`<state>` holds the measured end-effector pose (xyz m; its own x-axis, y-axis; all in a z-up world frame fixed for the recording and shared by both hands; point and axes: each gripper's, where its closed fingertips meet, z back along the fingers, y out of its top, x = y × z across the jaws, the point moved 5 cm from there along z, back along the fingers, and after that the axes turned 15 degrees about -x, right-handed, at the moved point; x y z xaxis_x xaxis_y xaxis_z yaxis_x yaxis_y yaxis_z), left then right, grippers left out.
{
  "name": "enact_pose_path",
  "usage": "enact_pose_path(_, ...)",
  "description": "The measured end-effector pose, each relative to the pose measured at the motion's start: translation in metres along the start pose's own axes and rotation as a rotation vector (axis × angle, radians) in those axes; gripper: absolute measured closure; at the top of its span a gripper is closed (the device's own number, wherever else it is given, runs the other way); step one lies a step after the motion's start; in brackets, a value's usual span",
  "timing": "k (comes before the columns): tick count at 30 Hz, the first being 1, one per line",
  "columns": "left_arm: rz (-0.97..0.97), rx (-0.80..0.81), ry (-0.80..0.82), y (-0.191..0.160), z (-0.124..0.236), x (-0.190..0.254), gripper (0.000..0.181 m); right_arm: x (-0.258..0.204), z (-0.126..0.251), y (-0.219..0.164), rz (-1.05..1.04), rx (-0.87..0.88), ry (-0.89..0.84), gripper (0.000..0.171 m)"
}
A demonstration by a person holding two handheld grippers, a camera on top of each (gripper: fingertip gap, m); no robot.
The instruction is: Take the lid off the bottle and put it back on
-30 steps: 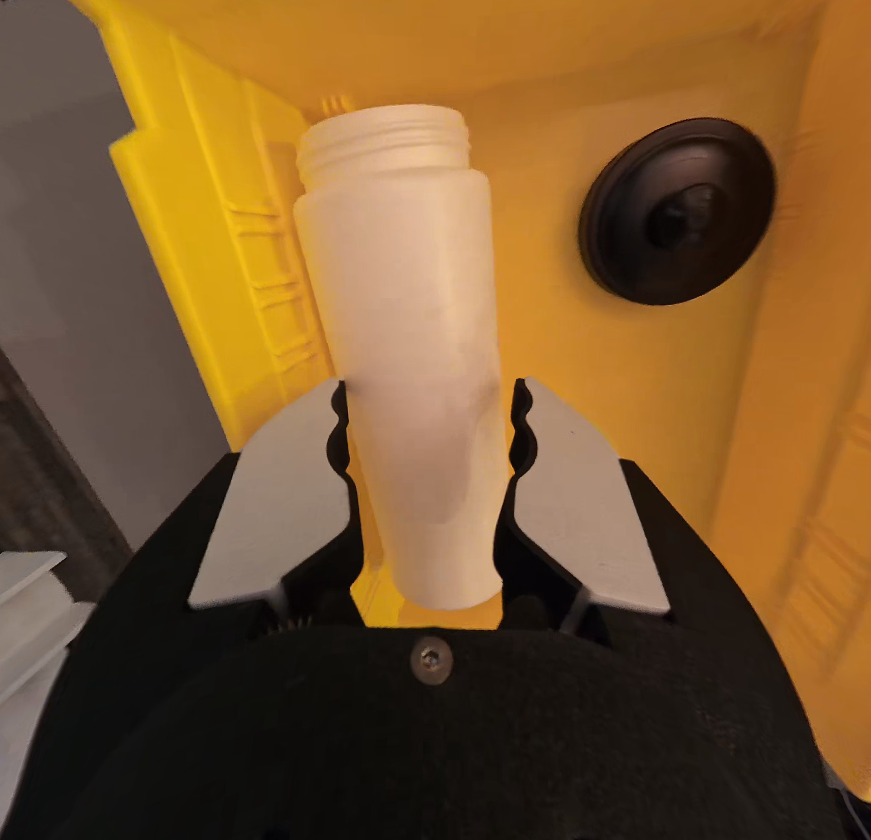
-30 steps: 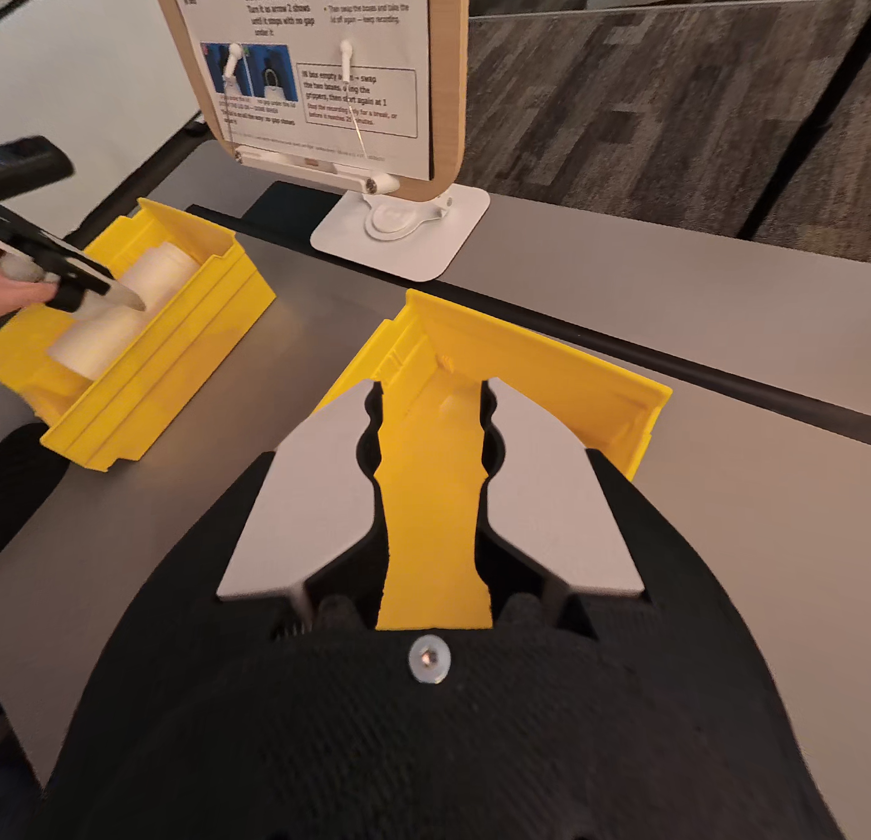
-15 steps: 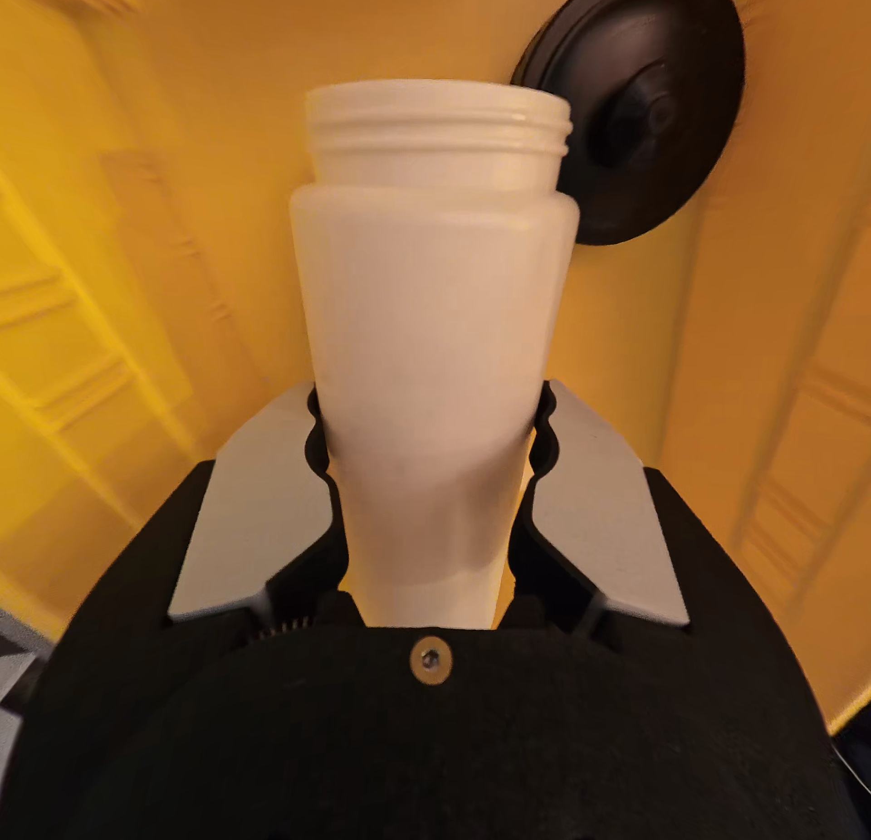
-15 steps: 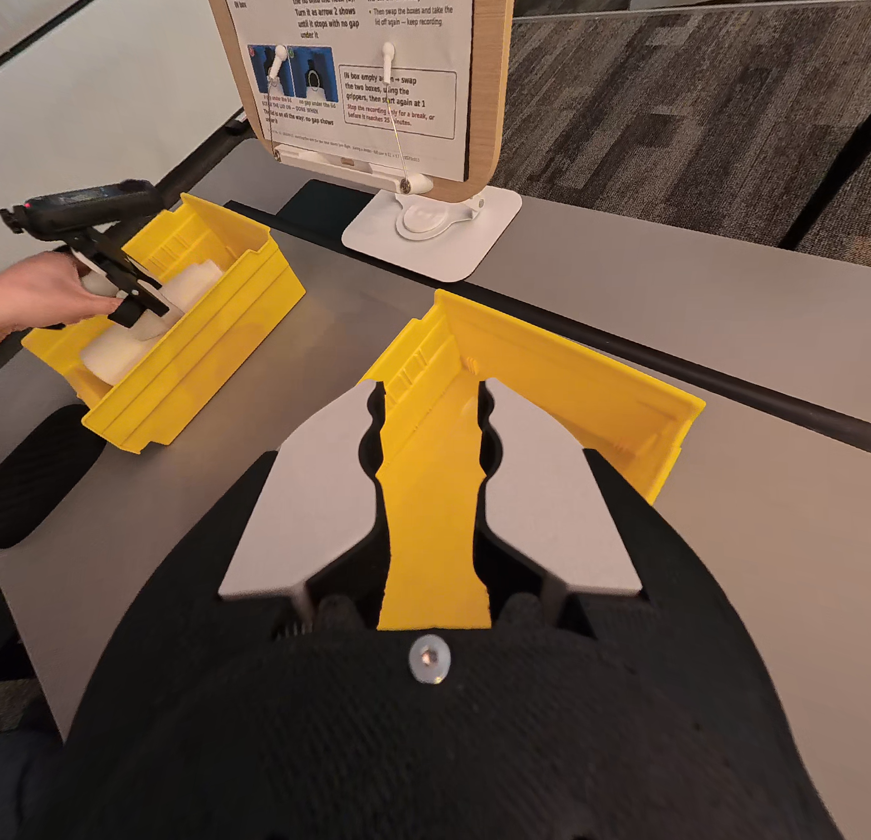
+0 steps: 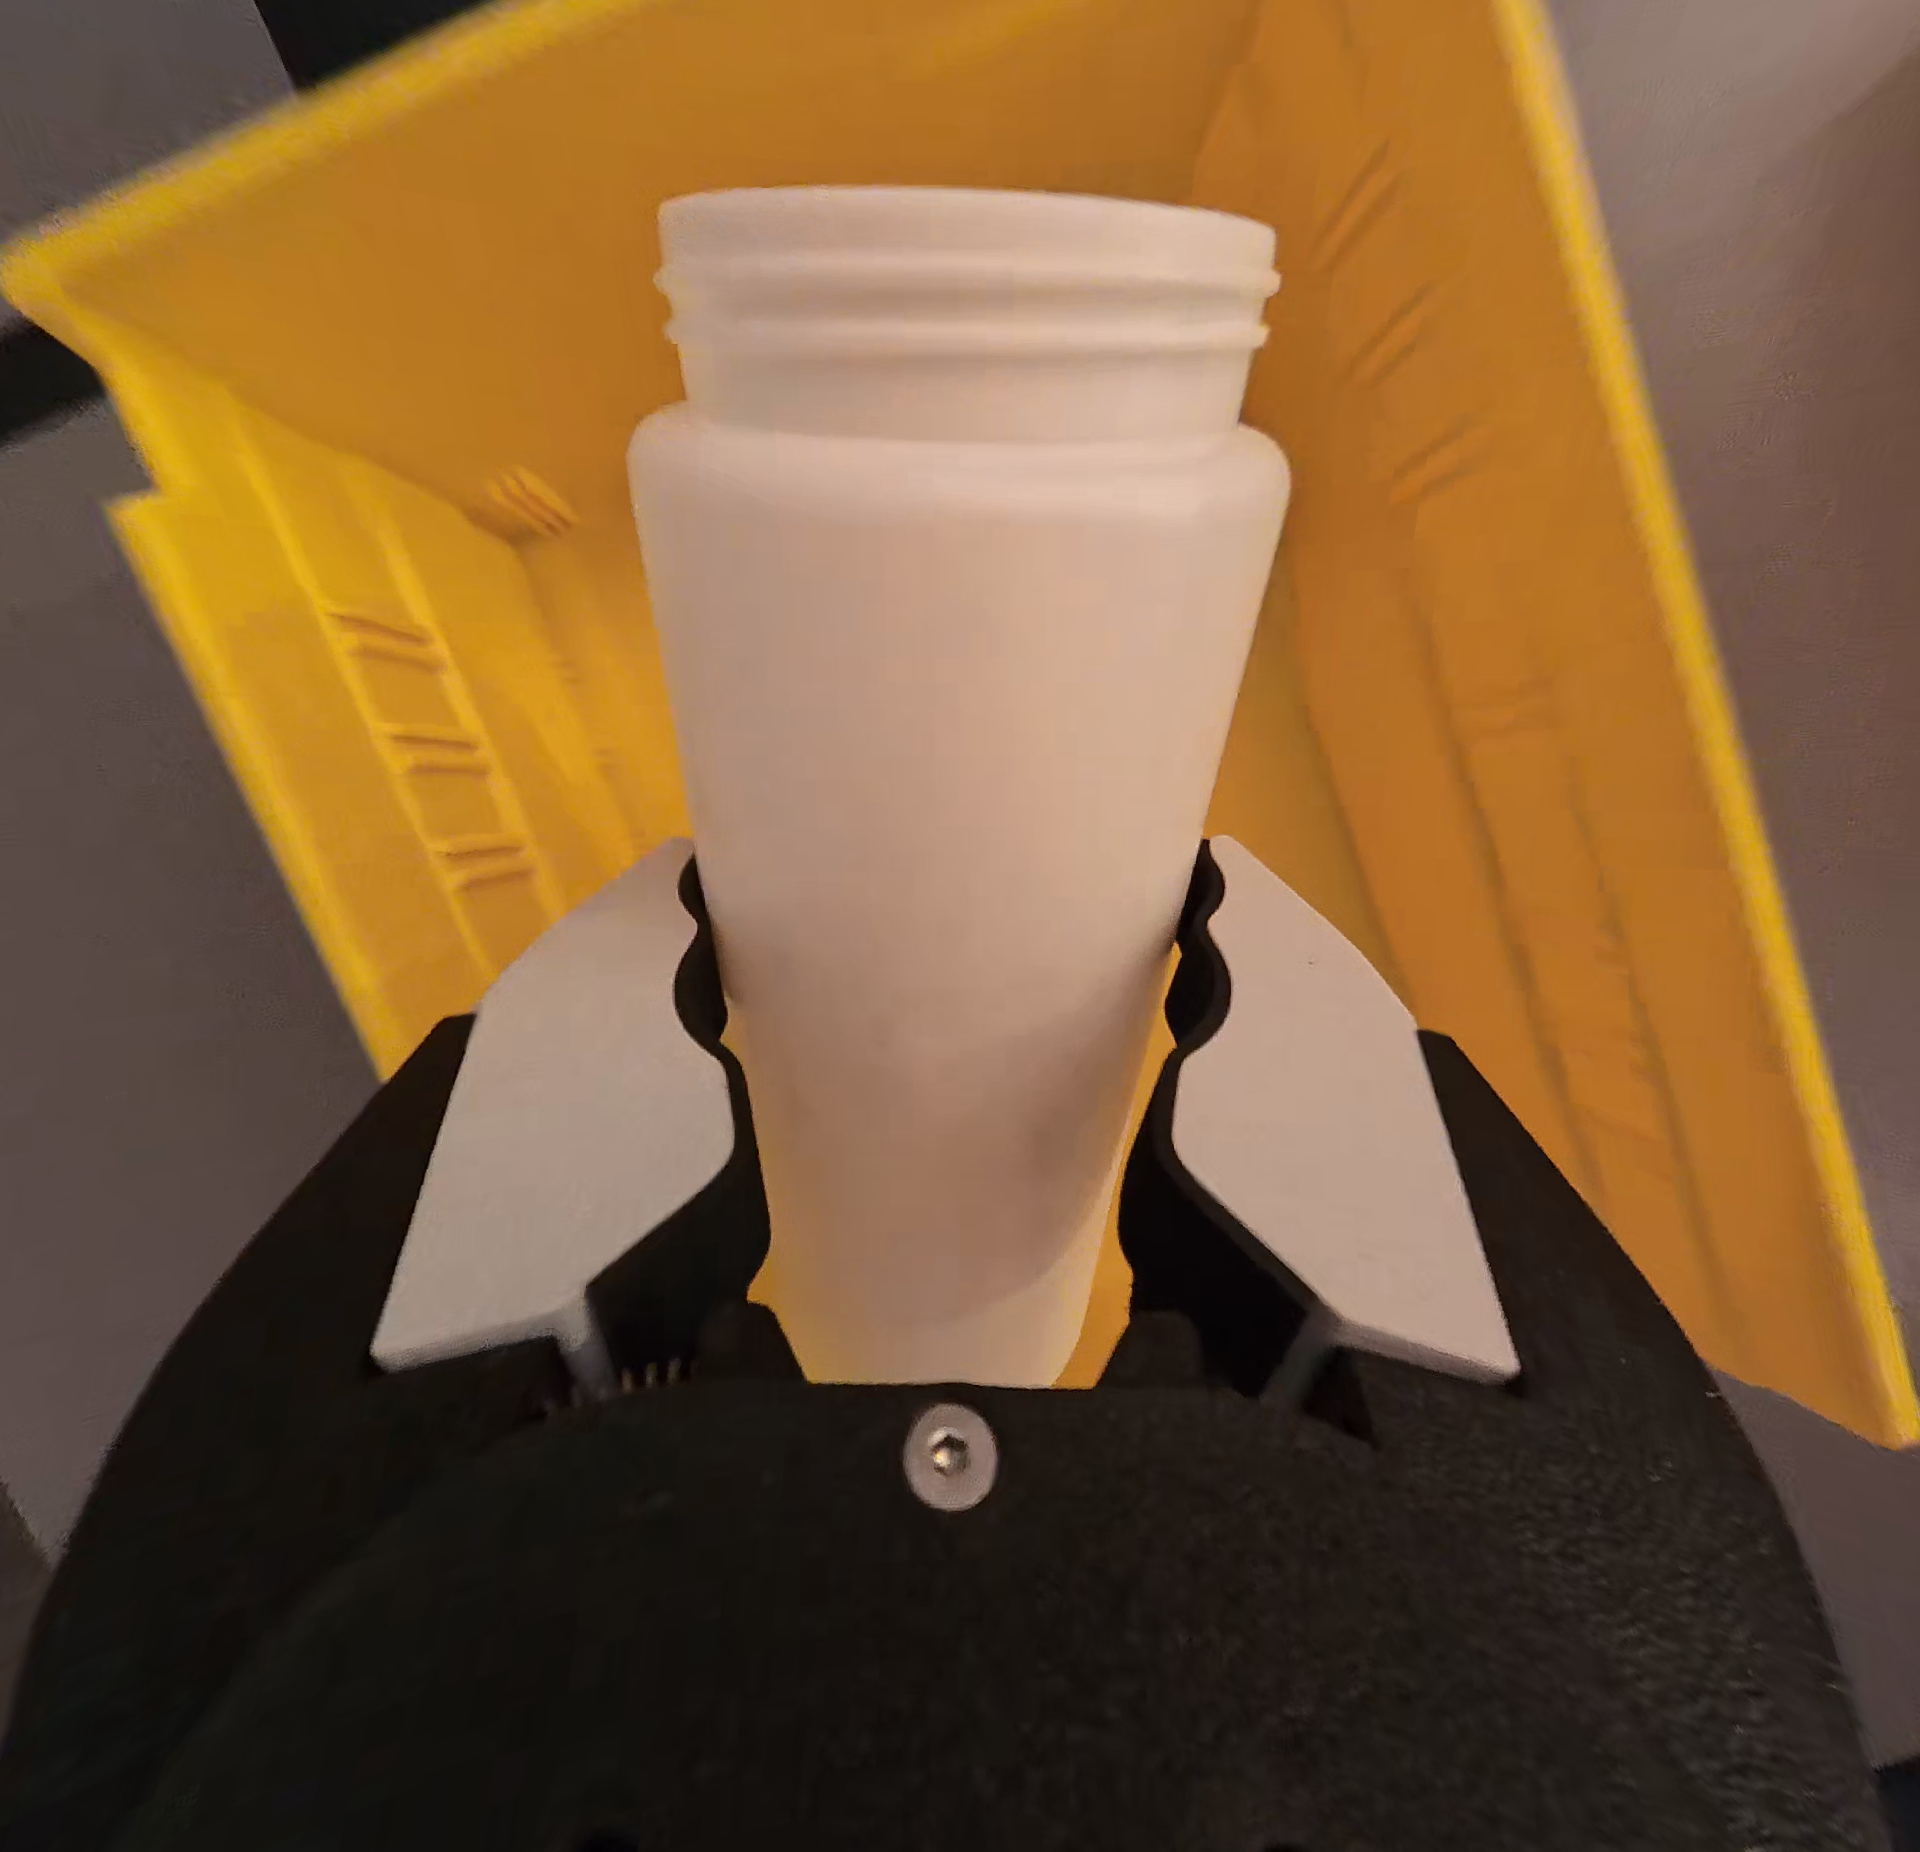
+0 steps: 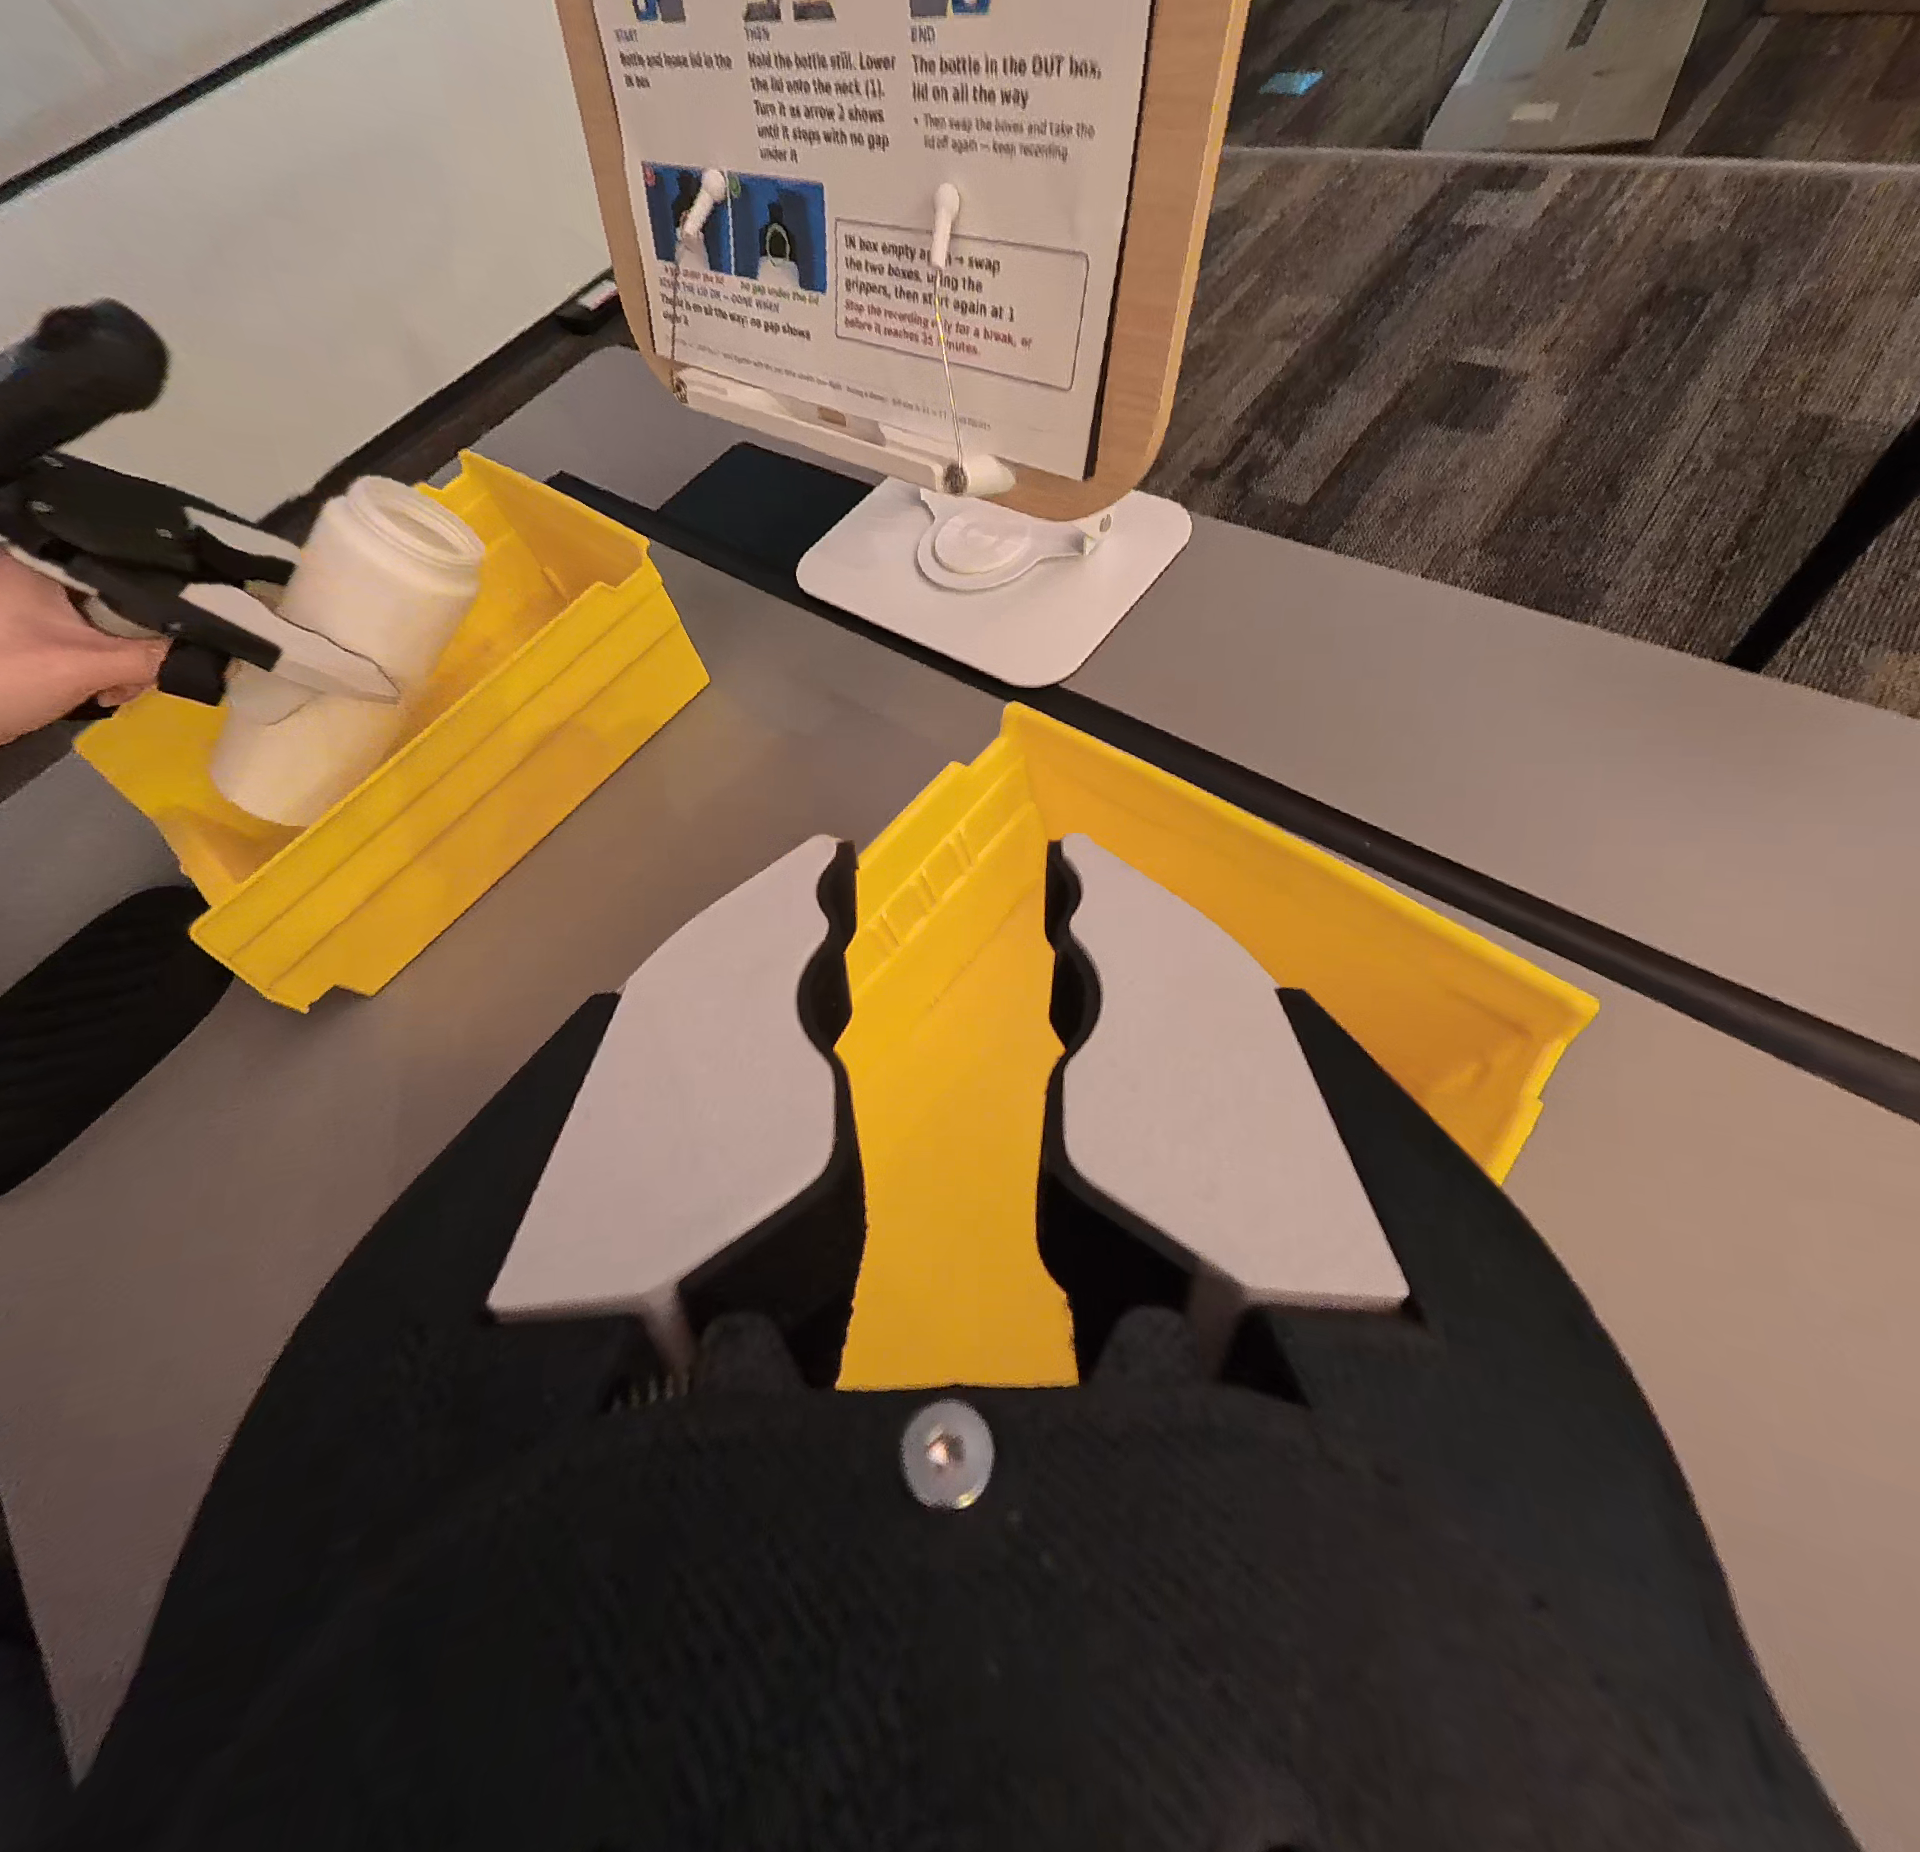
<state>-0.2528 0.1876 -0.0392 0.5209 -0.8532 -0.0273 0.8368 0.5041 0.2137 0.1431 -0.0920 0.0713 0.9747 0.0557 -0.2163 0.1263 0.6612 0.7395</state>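
Gripping the white bottle (image 5: pixel 956 763) low on its body, my left gripper (image 5: pixel 948 955) held it tilted, neck up, partly above the left yellow bin (image 6: pixel 436 815). Neck threads bare, no lid in view. My right gripper (image 6: pixel 951 971) hung open and empty over the second yellow bin (image 6: pixel 1299 929) on the grey table (image 6: pixel 1558 742). Judged step: lid off, bottle being lifted out. Next I needed to find the lid and seat it squarely.
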Motion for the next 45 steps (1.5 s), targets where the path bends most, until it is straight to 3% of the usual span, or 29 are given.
enact_pose_path(5, -0.054, 0.309, -0.059, 0.015, 0.065, 0.028, 0.097, -0.011, 0.008, 0.012, 0.048, 0.109, 0.019, 0.136)
enact_pose_path(9, -0.160, 0.588, -0.248, 0.026, 0.127, 0.092, 0.097, -0.019, 0.016, 0.019, 0.089, 0.184, -0.001, 0.136)
enact_pose_path(12, -0.226, 0.700, -0.355, 0.030, 0.143, 0.147, 0.097, -0.023, 0.019, 0.020, 0.105, 0.210, 0.005, 0.136)
enact_pose_path(16, -0.271, 0.793, -0.412, 0.040, 0.115, 0.209, 0.097, -0.024, 0.020, 0.019, 0.112, 0.210, 0.016, 0.136)
enact_pose_path(19, -0.268, 0.891, -0.402, 0.053, 0.079, 0.230, 0.097, -0.023, 0.020, 0.018, 0.113, 0.205, 0.027, 0.136)
enact_pose_path(27, -0.280, 0.986, -0.390, 0.079, 0.010, 0.236, 0.097, -0.019, 0.019, 0.017, 0.112, 0.193, 0.030, 0.136)
enact_pose_path(31, -0.282, 1.001, -0.281, 0.079, -0.009, 0.229, 0.097, -0.017, 0.019, 0.017, 0.104, 0.196, 0.040, 0.136)
enact_pose_path(43, -0.243, 1.003, -0.240, 0.077, -0.017, 0.222, 0.096, -0.014, 0.020, 0.015, 0.089, 0.188, 0.048, 0.136)
enact_pose_path(45, -0.224, 1.027, -0.226, 0.076, -0.017, 0.221, 0.084, -0.014, 0.020, 0.015, 0.087, 0.187, 0.050, 0.136)
